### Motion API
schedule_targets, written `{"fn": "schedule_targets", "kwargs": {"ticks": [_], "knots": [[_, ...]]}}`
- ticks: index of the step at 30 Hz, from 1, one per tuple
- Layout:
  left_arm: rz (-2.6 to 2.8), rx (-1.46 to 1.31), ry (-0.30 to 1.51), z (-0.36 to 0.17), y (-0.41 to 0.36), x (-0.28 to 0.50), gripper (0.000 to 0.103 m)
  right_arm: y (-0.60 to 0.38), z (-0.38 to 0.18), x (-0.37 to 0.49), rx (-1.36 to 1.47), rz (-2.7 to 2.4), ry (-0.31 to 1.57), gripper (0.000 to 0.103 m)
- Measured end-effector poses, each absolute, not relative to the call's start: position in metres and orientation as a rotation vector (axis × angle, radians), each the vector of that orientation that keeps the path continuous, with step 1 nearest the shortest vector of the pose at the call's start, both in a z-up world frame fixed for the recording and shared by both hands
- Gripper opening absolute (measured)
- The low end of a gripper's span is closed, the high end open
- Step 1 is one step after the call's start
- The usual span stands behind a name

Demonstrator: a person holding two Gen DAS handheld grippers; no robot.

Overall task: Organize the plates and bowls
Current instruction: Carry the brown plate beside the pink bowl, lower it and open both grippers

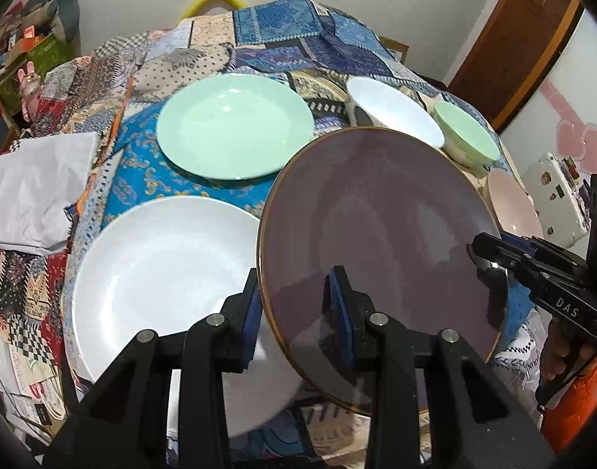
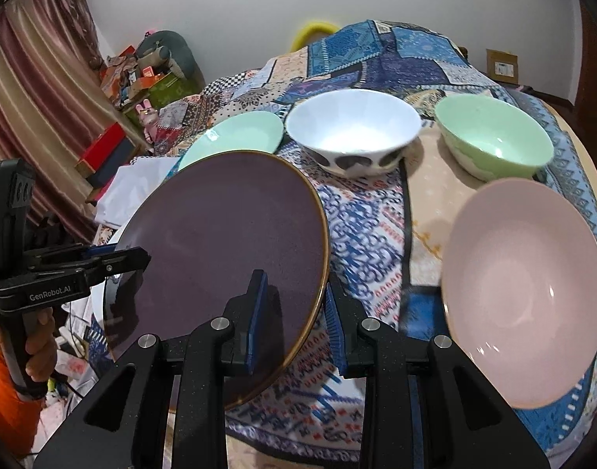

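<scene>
white plate [image 1: 157, 273] and green plate [image 1: 233, 127] lie on the cloth [image 1: 142, 164], bowls [image 2: 353, 136] beyond. left claw [image 1: 294, 312] and right claw [image 2: 294, 312] both clamp the purple plate [image 1: 380, 242], lifted and tilted over the white plate.

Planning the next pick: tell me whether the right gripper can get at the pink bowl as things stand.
Probably not yet. The right gripper is clamped on the purple plate, shared with the left gripper. The pink bowl sits unobstructed beside it, so free the plate first.

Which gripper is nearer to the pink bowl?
Right. The right gripper grips the purple plate's edge just beside the pink bowl; the left gripper holds the plate's far edge, over the white plate.
</scene>
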State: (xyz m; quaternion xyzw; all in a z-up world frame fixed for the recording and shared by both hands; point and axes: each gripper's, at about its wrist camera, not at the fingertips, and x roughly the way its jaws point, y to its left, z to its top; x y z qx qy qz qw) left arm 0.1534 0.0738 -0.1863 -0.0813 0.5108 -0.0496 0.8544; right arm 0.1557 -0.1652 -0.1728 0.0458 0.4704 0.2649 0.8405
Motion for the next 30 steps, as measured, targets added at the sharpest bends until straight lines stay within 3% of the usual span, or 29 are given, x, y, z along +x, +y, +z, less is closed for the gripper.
{"fn": "schedule_targets", "kwargs": {"ticks": [30], "knots": [[-0.157, -0.170, 1.205, -0.233, 0.026, 0.168, 0.034, -0.190, -0.201, 0.141, 0.075, 0.433, 1.042, 0.026]]}}
